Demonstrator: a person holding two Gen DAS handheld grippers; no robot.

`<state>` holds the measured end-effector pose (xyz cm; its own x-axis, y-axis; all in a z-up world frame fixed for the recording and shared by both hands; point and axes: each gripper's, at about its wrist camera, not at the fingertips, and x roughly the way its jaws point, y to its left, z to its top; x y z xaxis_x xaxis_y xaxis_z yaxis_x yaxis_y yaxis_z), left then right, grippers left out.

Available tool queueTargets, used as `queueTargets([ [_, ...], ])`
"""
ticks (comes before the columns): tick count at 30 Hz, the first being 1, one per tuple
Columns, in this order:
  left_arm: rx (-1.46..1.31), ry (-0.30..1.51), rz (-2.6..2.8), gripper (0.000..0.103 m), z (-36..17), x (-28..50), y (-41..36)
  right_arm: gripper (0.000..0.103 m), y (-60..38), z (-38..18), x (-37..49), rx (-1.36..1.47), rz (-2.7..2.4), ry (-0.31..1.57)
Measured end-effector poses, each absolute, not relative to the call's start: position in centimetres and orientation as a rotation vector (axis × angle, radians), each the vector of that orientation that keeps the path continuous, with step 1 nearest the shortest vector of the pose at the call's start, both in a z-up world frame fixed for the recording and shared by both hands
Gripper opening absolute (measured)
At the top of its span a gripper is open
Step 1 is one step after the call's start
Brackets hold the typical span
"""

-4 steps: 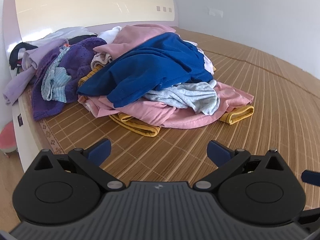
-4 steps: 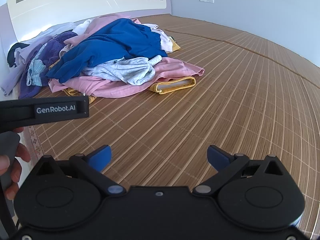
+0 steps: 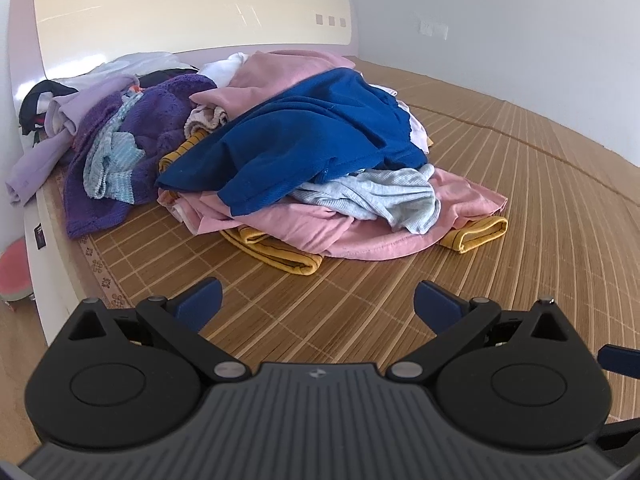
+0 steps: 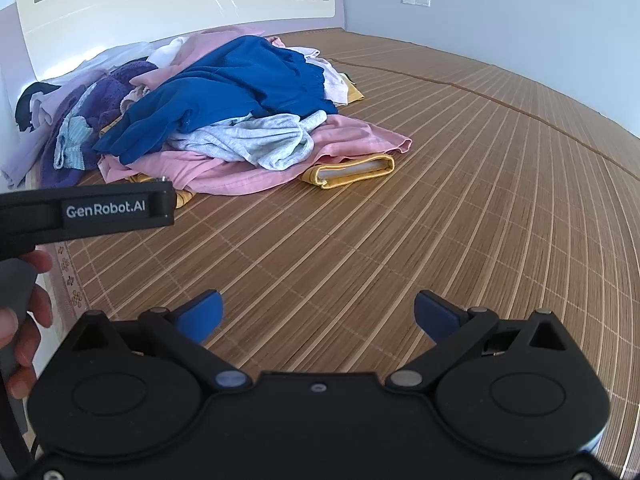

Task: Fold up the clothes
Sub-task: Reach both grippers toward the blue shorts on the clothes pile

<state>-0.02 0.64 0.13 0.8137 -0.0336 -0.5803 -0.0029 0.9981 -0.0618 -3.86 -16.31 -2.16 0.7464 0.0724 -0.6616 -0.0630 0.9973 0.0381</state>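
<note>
A heap of unfolded clothes lies on the bamboo mat at the head of the bed. A dark blue top (image 3: 304, 140) (image 4: 236, 92) lies on top, over a light grey garment (image 3: 380, 196) (image 4: 248, 140), a pink garment (image 3: 360, 236) (image 4: 248, 176) and a yellow striped one (image 3: 476, 234) (image 4: 348, 170). A purple knit (image 3: 160, 120) lies at the left. My left gripper (image 3: 318, 304) is open and empty, short of the heap. My right gripper (image 4: 318, 312) is open and empty over bare mat. The left gripper's body (image 4: 88, 212) shows in the right wrist view.
The cream headboard (image 3: 180, 20) stands behind the heap. A grey wall (image 3: 520, 20) runs along the right. The bed's left edge (image 3: 44, 248) drops to a wooden floor with a pink stool (image 3: 14, 272). The bamboo mat (image 4: 480, 200) stretches to the right.
</note>
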Motion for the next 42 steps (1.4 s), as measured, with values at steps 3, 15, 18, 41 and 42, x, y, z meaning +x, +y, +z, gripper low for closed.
queueTargets([
  [3,-0.093,0.617,-0.025,0.103,0.2,0.0,1.0,0.102,-16.0,-2.3,-3.8,0.004,0.084,0.725],
  [15,-0.218,0.601,0.005,0.103,-0.2,0.1,3.5,0.102,-15.9,-2.4,-4.0,-0.012,0.181,0.682],
  [18,-0.214,0.587,0.007,0.103,-0.5,0.2,4.0,0.102,-15.9,-2.6,-4.1,-0.011,0.205,0.673],
  [41,0.044,0.536,0.124,0.103,2.0,6.2,3.4,0.102,-18.5,0.2,3.5,0.121,0.318,0.55],
  [42,0.057,0.526,0.128,0.103,1.6,6.6,3.3,0.102,-18.6,0.4,4.1,0.127,0.326,0.542],
])
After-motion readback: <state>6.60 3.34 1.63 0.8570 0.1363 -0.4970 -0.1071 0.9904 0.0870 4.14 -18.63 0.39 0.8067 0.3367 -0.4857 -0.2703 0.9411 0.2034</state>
